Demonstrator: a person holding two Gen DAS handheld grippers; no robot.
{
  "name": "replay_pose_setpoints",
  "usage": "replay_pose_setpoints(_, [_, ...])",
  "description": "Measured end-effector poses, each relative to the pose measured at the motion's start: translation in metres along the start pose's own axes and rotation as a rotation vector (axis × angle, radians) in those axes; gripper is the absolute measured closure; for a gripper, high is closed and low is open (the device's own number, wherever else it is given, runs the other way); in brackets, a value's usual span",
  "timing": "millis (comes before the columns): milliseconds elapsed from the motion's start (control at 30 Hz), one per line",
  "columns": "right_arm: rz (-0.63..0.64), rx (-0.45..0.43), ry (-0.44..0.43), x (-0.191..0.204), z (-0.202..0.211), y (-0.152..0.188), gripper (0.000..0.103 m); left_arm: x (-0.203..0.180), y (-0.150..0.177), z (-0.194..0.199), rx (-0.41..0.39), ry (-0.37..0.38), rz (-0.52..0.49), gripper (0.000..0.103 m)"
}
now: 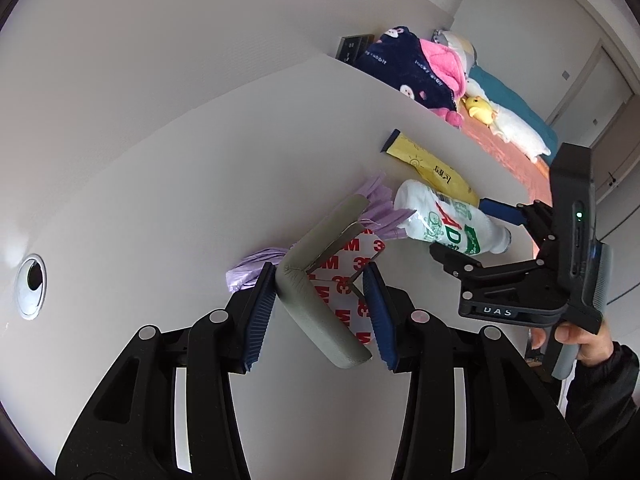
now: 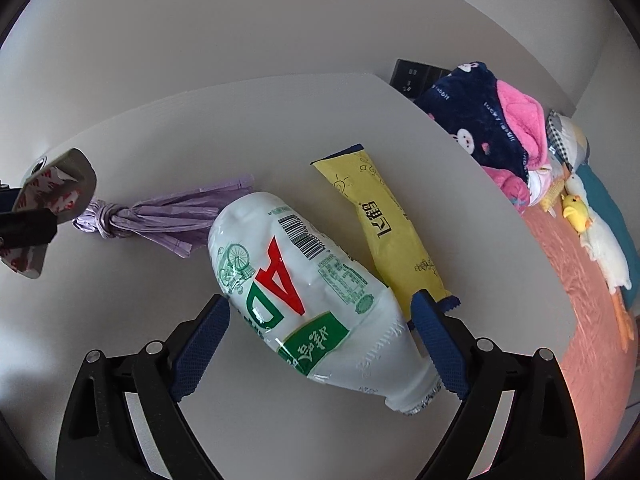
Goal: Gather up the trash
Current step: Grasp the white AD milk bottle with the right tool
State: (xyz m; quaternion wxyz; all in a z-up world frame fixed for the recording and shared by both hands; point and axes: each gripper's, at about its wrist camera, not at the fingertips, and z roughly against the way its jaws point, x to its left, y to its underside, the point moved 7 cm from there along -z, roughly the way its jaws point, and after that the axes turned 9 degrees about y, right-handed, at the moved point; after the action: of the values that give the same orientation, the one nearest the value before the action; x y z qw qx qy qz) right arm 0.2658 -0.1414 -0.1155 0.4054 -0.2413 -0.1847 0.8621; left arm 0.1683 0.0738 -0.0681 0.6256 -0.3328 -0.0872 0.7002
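While spread wide on the right gripper (image 2: 320, 303), straddled the white bottle (image 2: 304, 288) without yet squeezing it. Right-side finger pad touching or all but touching the bottle's shoulder; left-side pad just beside the label, with the gap too fine to call. Found the bottle lying on its side on the surface (image 2: 280, 128), cap end drawn back toward the gripper's body and base pointing away and slightly left. Long axis therefore roughly in line with the fingers, not across them. Judged a closing pinch likely to land on the tapering shoulder rather than the full barrel, with some risk of the smooth plastic sliding out toward the cap.

Just beyond the right-side finger, noted a yellow wrapper (image 2: 388, 232) lying flat, alongside the bottle and partly tucked under it, running much the same way. Farther out to the left, noted a knotted purple bag (image 2: 160, 216) near the bottle's base.

Over on the left gripper (image 1: 319, 274), pinched a bent grey foam strip (image 1: 320, 320) with its printed backing paper, held above the surface and over the purple bag. Judged the right gripper plainly nearer to the bottle, and the left already occupied.
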Motion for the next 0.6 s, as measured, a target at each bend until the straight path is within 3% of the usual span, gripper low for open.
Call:
replay_pose_setpoints(233, [-0.055, 0.049, -0.11, 0.004, -0.014, 0.003, 0.011, 0.004, -0.001, 0.003, -0.003, 0.006, 0.02, 0.059])
replay_pose_setpoints(400, [-0.13, 0.032, -0.132, 0.003, -0.004, 0.012, 0.031, 0.002, -0.001, 0.004, -0.009, 0.004, 0.017, 0.059])
replay_pose_setpoints(600, [-0.206, 0.022, -0.165, 0.004, 0.009, 0.031, 0.036, -0.006, -0.001, 0.004, -0.008, 0.008, -0.003, 0.059])
